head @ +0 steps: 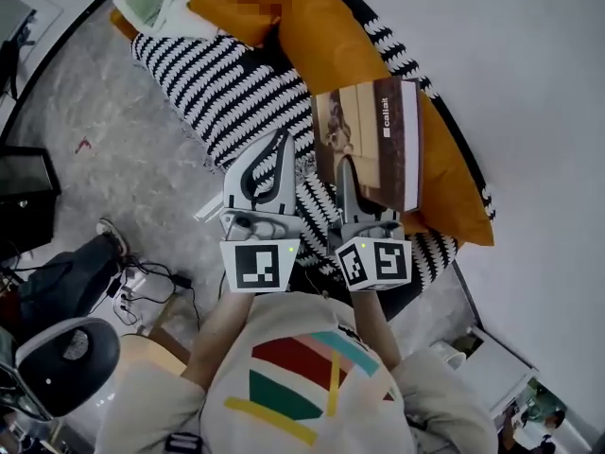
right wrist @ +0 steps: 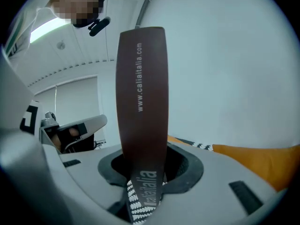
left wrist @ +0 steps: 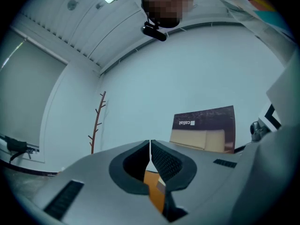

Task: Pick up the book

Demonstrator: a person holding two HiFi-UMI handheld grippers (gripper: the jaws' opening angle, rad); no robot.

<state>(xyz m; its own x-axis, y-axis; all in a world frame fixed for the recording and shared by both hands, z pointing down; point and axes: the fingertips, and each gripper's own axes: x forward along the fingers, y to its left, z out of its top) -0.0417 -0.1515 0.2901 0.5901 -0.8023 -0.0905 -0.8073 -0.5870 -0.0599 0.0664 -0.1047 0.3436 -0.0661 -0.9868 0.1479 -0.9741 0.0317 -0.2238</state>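
Right tongs (right wrist: 143, 172) grip the book (head: 373, 140) — spine (right wrist: 140, 78) reads "www.caliaitalia.com"; left tongs (left wrist: 150, 149) closed, empty.

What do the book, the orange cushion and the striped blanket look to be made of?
Book: paper with a smooth card cover, possibly glossy. It looks flat and stiff, with a printed photo and lettering.
Cushion: orange woven fabric, matte and softly creased.
Blanket: probably knitted or crocheted yarn. The black-and-white rows show a chunky, looped texture, though the fibre can't be told.
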